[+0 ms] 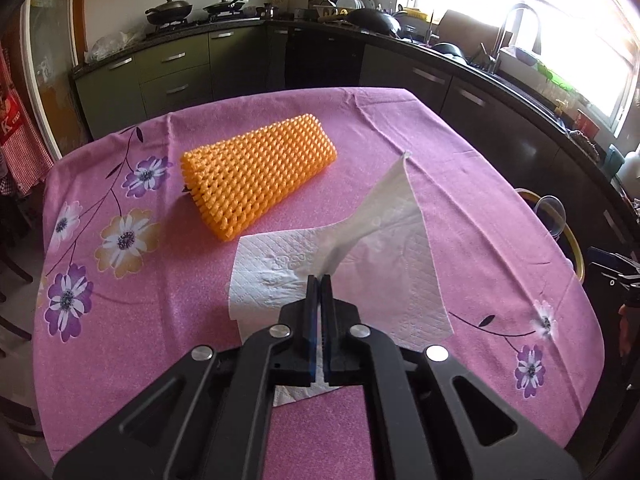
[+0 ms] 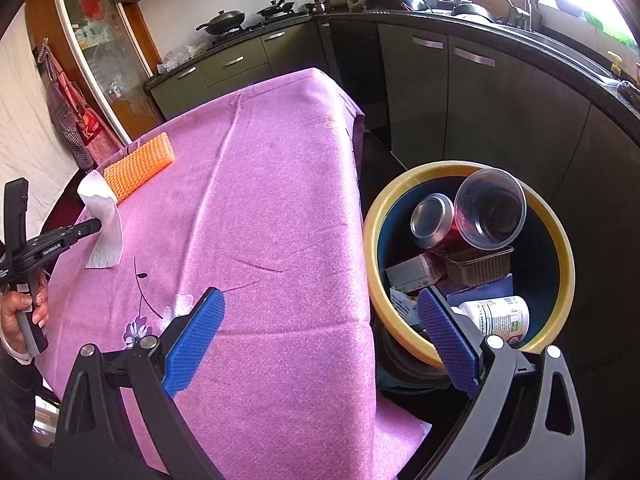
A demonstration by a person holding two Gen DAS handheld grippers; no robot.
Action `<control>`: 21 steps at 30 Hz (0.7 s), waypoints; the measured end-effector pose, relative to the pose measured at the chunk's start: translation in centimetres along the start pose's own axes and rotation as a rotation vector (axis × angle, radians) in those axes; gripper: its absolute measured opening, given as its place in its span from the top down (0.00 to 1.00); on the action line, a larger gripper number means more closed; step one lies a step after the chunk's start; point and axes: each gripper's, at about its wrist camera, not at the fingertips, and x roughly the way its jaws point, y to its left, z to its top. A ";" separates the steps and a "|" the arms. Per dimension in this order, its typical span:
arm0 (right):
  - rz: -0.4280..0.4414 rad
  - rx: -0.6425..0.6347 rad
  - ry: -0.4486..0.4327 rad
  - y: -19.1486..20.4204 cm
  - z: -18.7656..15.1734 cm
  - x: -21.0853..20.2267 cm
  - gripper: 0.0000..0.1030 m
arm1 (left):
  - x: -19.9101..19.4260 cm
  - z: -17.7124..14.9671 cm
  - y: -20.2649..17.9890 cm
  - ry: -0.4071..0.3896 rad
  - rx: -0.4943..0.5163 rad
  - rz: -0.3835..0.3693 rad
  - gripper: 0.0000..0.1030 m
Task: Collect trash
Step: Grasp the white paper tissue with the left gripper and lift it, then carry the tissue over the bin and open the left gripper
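While the bin [image 2: 468,264] beside the right tongs [image 2: 320,344], spread apart and empty, already holds trash, the left tongs [image 1: 320,280] clamp a paper towel [image 1: 360,248] partly lifted off the worktop [image 1: 160,360]; an orange brush [image 1: 256,176] lies beyond.

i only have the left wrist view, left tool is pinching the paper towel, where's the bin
Observer: The yellow-rimmed bin stands on the floor off the table's right edge, below the tabletop.
Operator: is it full
Observer: No. A can, a clear cup and a white bottle lie inside, with room above them.
Operator: right tool busy
Observer: No. The right tool is open with nothing between its pads.
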 end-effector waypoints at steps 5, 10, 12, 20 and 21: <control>0.004 -0.003 -0.008 0.2 0.0 -0.3 0.07 | -2.1 1.1 -0.9 -0.042 0.021 -0.011 0.99; -0.003 0.004 -0.022 -0.3 -0.1 -1.1 0.07 | -4.0 2.5 -2.3 -0.080 0.051 -0.028 0.99; -0.006 0.013 -0.030 -0.8 -0.3 -1.5 0.07 | -4.4 3.1 -3.0 -0.088 0.065 -0.043 0.98; -0.048 0.059 -0.063 -3.2 -1.3 -3.8 0.07 | -4.9 5.2 -7.1 -0.113 0.140 -0.104 0.99; -0.055 0.064 -0.067 -3.5 -1.4 -4.2 0.07 | -4.9 5.5 -7.8 -0.116 0.152 -0.112 0.99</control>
